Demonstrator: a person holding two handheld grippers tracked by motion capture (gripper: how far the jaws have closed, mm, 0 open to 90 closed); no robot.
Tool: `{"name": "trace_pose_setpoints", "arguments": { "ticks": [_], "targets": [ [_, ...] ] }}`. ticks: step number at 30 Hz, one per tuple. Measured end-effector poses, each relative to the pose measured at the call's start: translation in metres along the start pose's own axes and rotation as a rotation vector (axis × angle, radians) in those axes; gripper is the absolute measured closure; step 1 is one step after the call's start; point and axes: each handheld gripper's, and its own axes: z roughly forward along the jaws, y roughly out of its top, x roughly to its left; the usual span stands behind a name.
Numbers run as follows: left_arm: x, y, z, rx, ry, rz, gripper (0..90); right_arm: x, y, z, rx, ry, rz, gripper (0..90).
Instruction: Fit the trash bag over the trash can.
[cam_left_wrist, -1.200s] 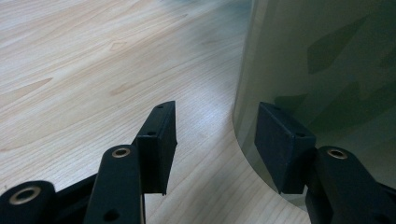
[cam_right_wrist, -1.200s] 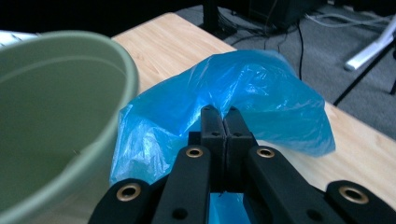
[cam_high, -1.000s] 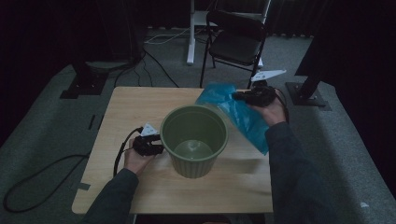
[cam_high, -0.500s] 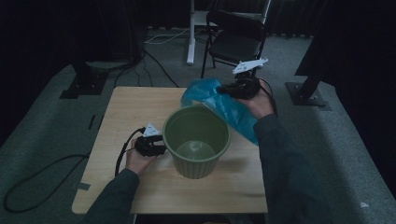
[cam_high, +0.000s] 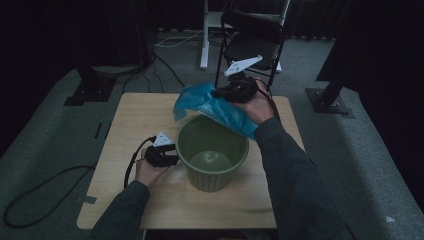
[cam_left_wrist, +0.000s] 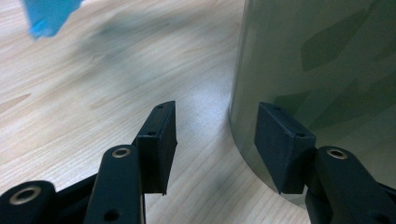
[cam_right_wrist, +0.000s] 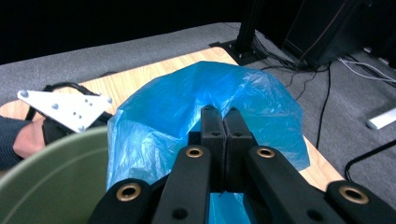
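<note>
The left gripper rests on the table with its jaws apart, the green bin just beside its right jaw and not between the pads. The bin stands between the two grippers. Beyond the bin's far rim, the right gripper has its jaws pressed together on the blue bag, which hangs from it over that rim.

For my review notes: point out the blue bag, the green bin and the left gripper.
blue bag (cam_high: 227, 112): high view, middle of the sheet hanging over the bin's rim.
green bin (cam_high: 212, 177): high view, front outer wall.
left gripper (cam_left_wrist: 215, 144): left gripper view, gap midway between its open fingertips.
</note>
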Motion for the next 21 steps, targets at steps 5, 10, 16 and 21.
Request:
{"name": "trace_pose_setpoints", "arguments": {
  "ticks": [5, 10, 16, 21],
  "targets": [
    [0.001, 0.0, -0.001, -0.002, 0.001, -0.003, 48.5, 0.007, 0.013, 0.009, -0.01, 0.009, -0.006, 89.8],
    [0.002, 0.0, -0.002, -0.009, 0.002, -0.006, 48.5, 0.014, 0.026, 0.019, -0.023, 0.023, -0.009, 89.7],
    [0.004, 0.0, -0.003, -0.021, 0.006, -0.016, 48.5, 0.022, 0.04, 0.028, -0.038, 0.04, -0.013, 89.7],
    [0.005, 0.0, -0.004, -0.024, 0.009, -0.023, 48.3, 0.029, 0.051, 0.034, -0.038, 0.045, -0.022, 89.7]
  ]
}}
